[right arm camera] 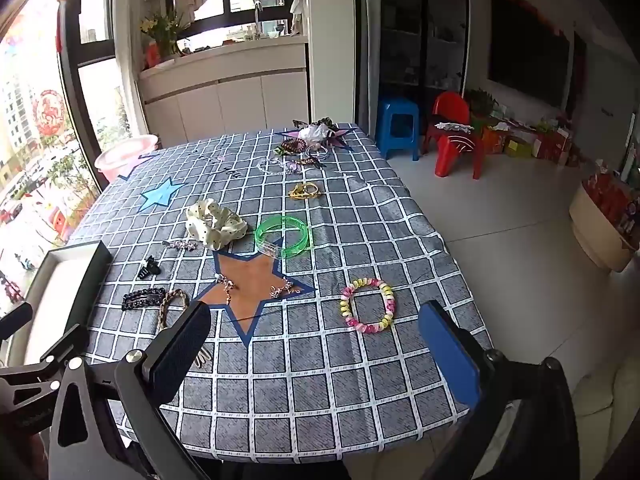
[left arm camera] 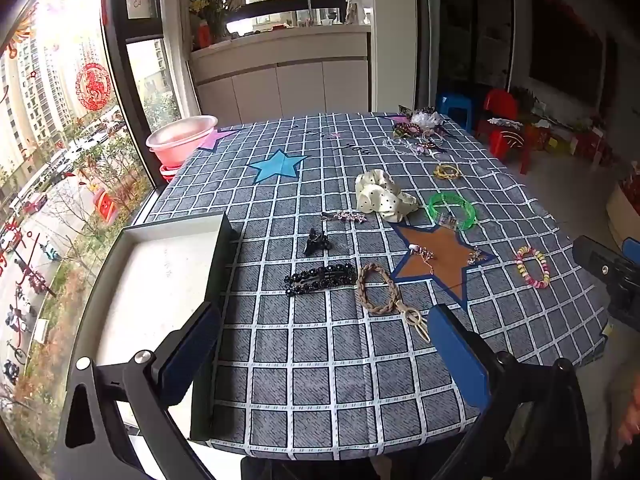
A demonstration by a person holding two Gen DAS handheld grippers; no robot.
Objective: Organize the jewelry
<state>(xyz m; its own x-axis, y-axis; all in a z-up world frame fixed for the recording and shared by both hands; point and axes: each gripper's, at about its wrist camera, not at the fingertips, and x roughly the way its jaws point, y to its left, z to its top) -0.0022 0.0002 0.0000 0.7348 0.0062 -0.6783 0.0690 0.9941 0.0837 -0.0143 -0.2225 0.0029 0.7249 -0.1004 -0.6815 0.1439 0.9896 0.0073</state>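
Jewelry all loose on the table [left arm camera: 320,400], nothing in the white box [left arm camera: 152,280] at the near-left edge yet. Left gripper [left arm camera: 320,344] spread wide, empty, hovering over the near edge; right gripper [right arm camera: 316,344] also wide, empty, over the near-right part.

Judgement: step in hand is the first pick. Nearest to the box: black beaded clip [left arm camera: 320,278], braided hair tie [left arm camera: 376,290] touching a gold hair pin [left arm camera: 416,320], small black claw clip [left arm camera: 316,242]. Left should take these, low and flat, pads across the narrow width. Braid and pin will likely drag together, so grip one clear of the other. Right has the pastel coil tie [right arm camera: 368,306] almost between its fingers. Thin chains [right arm camera: 256,286] on the orange star [right arm camera: 248,276] could snag the cloth.

Mid-table: dotted scrunchie [left arm camera: 382,196], green bangle [left arm camera: 452,210], yellow tie [left arm camera: 446,171]. Far-right corner holds a tangled pile [left arm camera: 416,132].

Surface is a checked cloth, wrinkled toward the right edge. Room: window left, pink basin [left arm camera: 180,140] beyond the far-left corner, cabinets behind, blue stool [right arm camera: 398,124] and red chair [right arm camera: 454,132] on the floor.
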